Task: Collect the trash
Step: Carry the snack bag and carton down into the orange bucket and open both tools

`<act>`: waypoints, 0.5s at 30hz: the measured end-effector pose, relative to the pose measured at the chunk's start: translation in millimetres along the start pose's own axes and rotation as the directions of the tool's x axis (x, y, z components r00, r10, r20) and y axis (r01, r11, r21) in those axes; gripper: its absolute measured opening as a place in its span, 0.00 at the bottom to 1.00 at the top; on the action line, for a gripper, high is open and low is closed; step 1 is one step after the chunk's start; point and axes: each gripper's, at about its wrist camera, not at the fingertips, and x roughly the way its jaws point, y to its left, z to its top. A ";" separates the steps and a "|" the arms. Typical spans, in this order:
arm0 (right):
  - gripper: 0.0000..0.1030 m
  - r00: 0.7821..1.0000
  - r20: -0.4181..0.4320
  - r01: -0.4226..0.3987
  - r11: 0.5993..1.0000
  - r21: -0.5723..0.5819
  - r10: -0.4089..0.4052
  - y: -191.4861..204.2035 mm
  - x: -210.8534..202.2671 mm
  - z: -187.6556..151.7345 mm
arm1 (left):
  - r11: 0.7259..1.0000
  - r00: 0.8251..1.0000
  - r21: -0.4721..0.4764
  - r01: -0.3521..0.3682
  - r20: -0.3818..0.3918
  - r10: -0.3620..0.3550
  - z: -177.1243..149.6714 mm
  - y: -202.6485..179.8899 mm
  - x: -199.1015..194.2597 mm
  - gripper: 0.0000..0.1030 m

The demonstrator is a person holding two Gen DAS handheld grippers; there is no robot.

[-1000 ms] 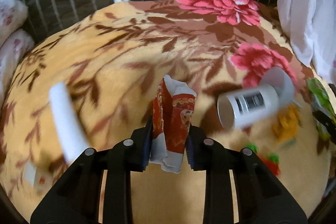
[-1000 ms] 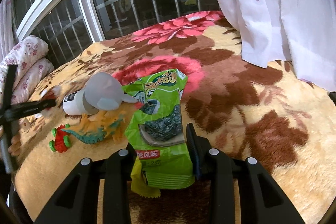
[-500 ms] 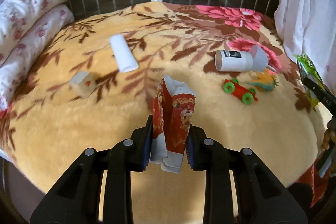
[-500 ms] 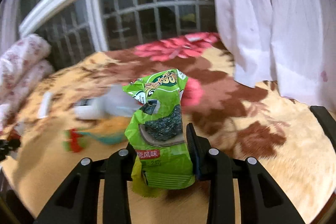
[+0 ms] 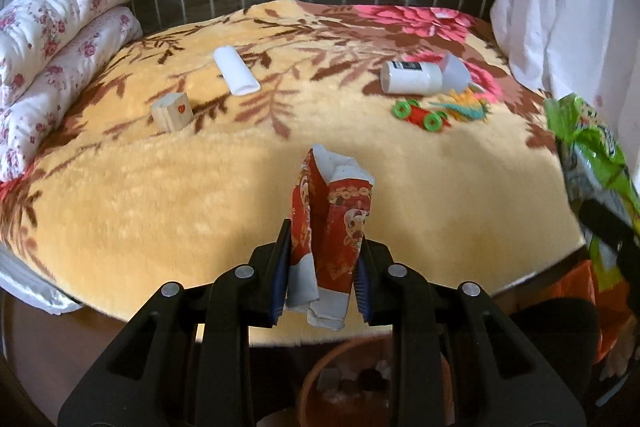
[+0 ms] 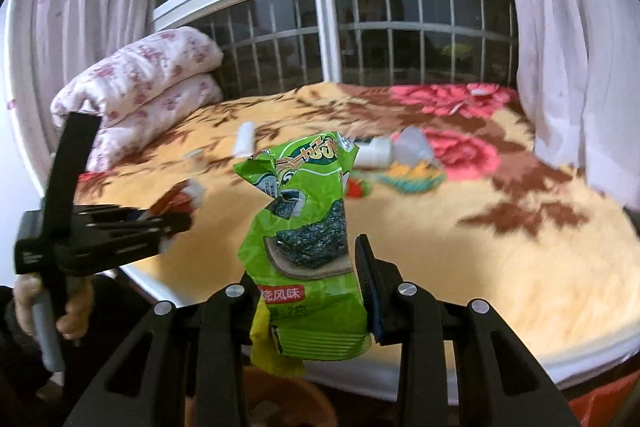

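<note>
- Left hand-held gripper (image 5: 322, 277) pinches a red wrapper (image 5: 330, 227) upright, off the bed's (image 5: 200, 187) edge.
- Right hand-held gripper (image 6: 310, 291) clamps a green snack bag (image 6: 306, 239).
- Below, blurred, probably a bin (image 5: 344, 383).

Wooden cube (image 5: 173, 111) (heart-marked) beside toy car (image 5: 419, 114).

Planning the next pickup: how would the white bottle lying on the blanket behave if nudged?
The white bottle lies on its side, so it may roll, though the plush blanket would probably slow it. Its wider translucent cap would likely make it curve. It looks like rigid plastic, probably light.
</note>
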 end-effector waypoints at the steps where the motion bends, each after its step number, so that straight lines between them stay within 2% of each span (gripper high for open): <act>1: 0.34 1.000 -0.012 -0.019 1.000 0.013 0.019 4.4 -5.5 -8.2 | 1.000 1.000 0.009 0.005 -0.002 -0.005 -4.1 -1.7 -2.1 0.26; 6: 0.34 0.994 -0.083 -0.073 0.997 0.028 0.076 22.4 -20.2 -43.7 | 0.992 0.994 0.076 0.098 -0.049 -0.094 -43.9 -6.1 -17.8 0.26; 9: 0.35 0.976 -0.180 -0.114 0.993 0.043 0.120 29.2 -18.7 -75.2 | 0.980 0.980 0.118 0.160 -0.141 -0.143 -77.8 -7.9 -14.4 0.26; 11: 0.35 0.955 -0.269 -0.120 0.992 0.034 0.125 34.0 -9.8 -102.0 | 0.971 0.966 0.147 0.187 -0.210 -0.154 -100.5 -9.9 -5.3 0.26; 12: 0.35 0.947 -0.296 -0.121 0.992 0.032 0.125 34.5 -6.1 -111.6 | 0.968 0.956 0.163 0.189 -0.256 -0.144 -115.6 -11.0 4.2 0.26; 14: 0.35 0.915 -0.384 -0.114 0.993 0.043 0.121 33.2 9.8 -134.3 | 0.965 0.927 0.161 0.207 -0.347 -0.140 -136.0 -11.9 23.4 0.26; 15: 0.35 0.894 -0.434 -0.096 0.994 0.057 0.111 30.6 21.1 -146.3 | 0.965 0.896 0.135 0.226 -0.417 -0.151 -147.9 -11.2 38.8 0.26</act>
